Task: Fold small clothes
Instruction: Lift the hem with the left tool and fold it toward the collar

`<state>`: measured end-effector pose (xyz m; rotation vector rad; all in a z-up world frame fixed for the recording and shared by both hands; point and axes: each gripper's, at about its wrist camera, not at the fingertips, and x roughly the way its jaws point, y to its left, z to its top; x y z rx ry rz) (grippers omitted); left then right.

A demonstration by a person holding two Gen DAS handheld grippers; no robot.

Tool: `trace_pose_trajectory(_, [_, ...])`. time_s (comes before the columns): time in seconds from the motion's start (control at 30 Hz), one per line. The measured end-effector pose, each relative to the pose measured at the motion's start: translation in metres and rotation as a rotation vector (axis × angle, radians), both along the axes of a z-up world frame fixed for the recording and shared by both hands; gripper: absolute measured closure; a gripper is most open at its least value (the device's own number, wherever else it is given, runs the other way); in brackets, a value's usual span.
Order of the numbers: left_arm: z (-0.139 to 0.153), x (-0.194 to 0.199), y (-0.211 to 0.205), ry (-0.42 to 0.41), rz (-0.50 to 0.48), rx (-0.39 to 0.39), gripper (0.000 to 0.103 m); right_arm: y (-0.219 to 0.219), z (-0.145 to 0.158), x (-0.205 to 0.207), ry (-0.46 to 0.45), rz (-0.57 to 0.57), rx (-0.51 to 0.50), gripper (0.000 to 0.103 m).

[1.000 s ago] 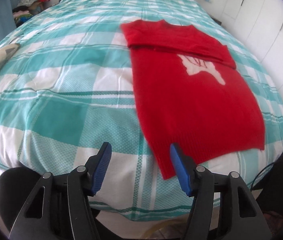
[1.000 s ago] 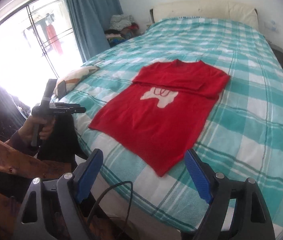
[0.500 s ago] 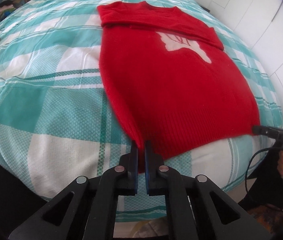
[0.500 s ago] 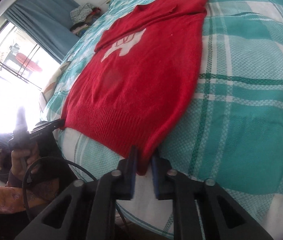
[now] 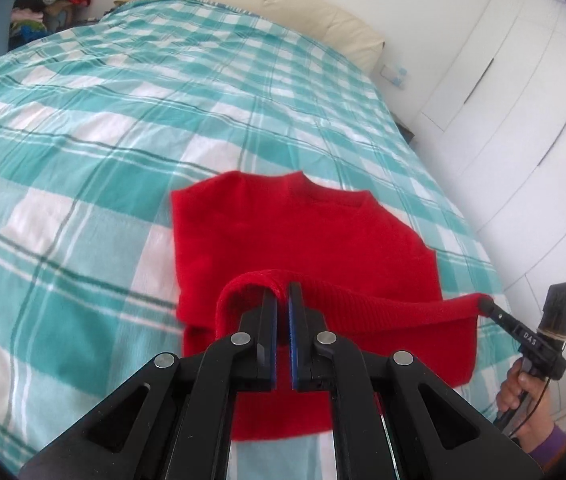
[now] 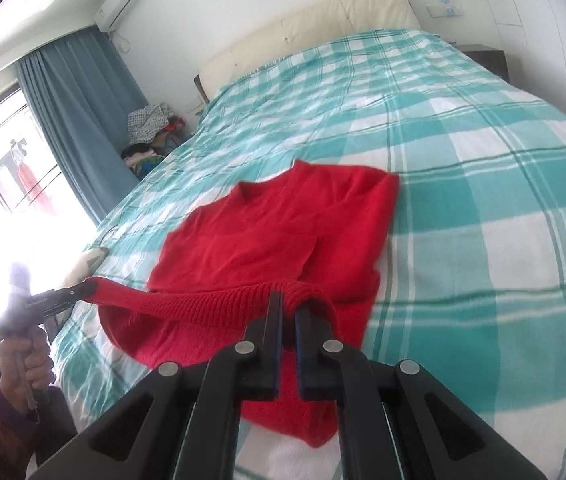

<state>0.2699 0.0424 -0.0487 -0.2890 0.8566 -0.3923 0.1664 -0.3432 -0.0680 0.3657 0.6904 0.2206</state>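
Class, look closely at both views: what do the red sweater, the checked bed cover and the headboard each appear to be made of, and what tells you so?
Red sweater: knitted yarn, probably wool or acrylic; ribbed hem, fuzzy matte surface.
Checked bed cover: thin woven cloth, likely cotton; flat matte weave, fine creases.
Headboard: padded, cream, smooth with a slight sheen; possibly leather or an imitation.

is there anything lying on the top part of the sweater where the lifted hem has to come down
Nothing visible. Both the left gripper and right gripper are shut on the hem of the red sweater; its upper part, up to the collar, lies bare on the checked bedspread.
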Motion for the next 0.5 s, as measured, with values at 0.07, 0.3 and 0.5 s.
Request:
trace_pose_trajectory(0.07, [-0.008,0.038,-0.007,0.006,0.031,0.016,0.101,-0.003,-0.005,0.042,0.004,-0.017,-0.015,0.098])
trace_pose_trajectory(0.3, [-0.046,0.125,-0.024,0.073,0.098,0.056,0.101,-0.023,-0.037,0.137,0.079,-0.069,0.036,0.098])
trace_pose_trajectory(0.5, [-0.06,0.155,-0.022,0.118,0.142,0.046,0.061,-0.042,-0.059,0.171,0.133,-0.116,0.15,0.089])
